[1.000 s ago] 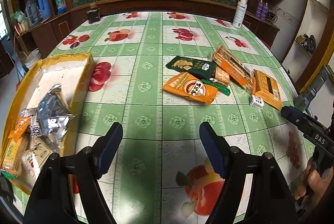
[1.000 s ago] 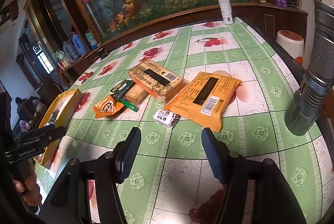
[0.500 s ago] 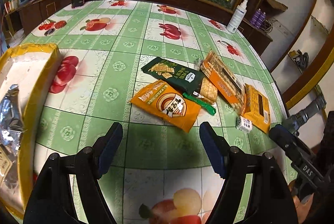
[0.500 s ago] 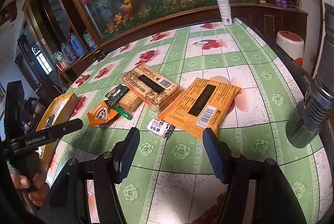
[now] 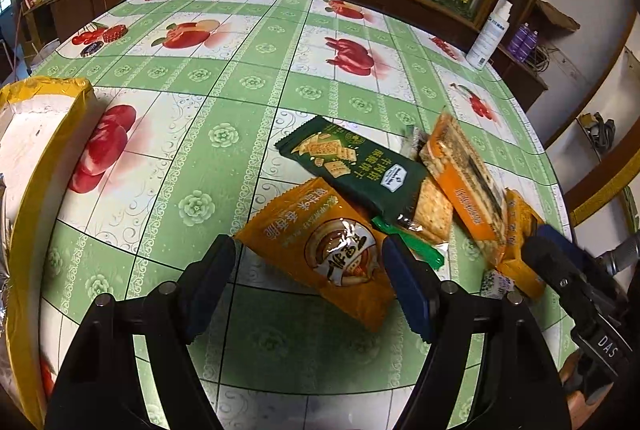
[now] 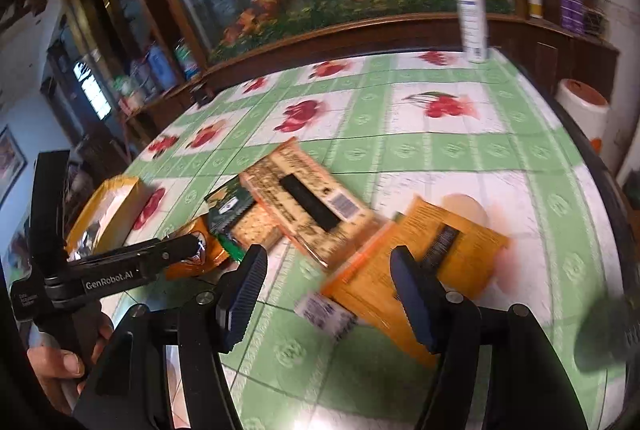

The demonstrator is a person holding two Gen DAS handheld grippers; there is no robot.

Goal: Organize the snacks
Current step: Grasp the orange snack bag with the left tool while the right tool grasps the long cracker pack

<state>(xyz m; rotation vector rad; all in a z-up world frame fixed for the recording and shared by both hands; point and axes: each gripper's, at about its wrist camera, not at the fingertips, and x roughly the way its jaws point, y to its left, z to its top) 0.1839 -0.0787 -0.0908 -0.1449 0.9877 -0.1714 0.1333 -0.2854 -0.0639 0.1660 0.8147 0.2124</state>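
My table with its fruit cloth fills both views. The yellow tray sits at 9 o'clock in the left view, well apart from the snack pile at 3. In that pile: the cracker box, the flat orange pack, the green pack overlapping the orange bag. My left gripper is spread wide around that bag. The right gripper gapes too, over the small white packet. Spray bottle at 1 o'clock.
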